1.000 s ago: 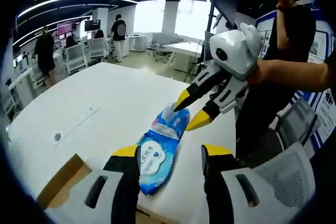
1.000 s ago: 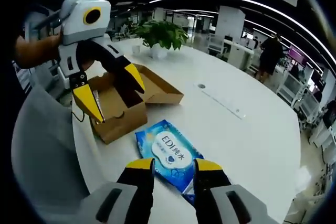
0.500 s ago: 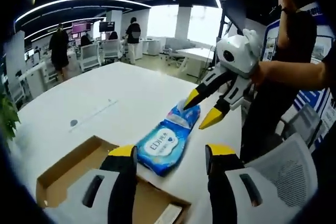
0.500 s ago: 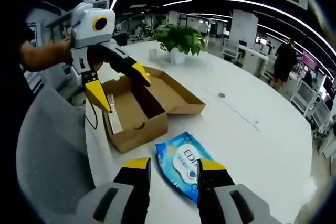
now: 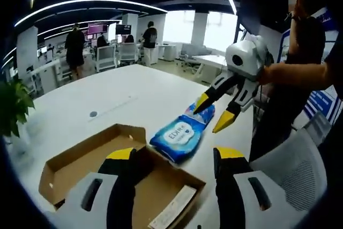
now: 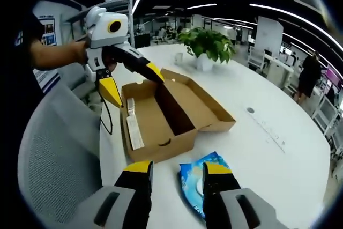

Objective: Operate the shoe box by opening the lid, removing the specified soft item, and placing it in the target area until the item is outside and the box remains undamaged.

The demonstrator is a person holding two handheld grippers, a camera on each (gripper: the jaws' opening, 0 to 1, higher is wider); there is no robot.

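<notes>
Two grippers hang spread and empty over the white counter (image 5: 80,105) — the left gripper (image 6: 131,81) above the open shoe box (image 6: 161,119), the right gripper (image 5: 217,113) just above the blue wipes pack (image 5: 179,135). The pack lies flat on the counter beside the box, outside it, so the fingers look let go because the placing seems done. A potted plant (image 6: 206,44) stands further along; beyond lie office desks and people.

Your brown cardboard shoe box (image 6: 161,119) sits open, lid folded flat behind it. The blue wipes pack (image 5: 181,135) lies flat on the table just beside it.
</notes>
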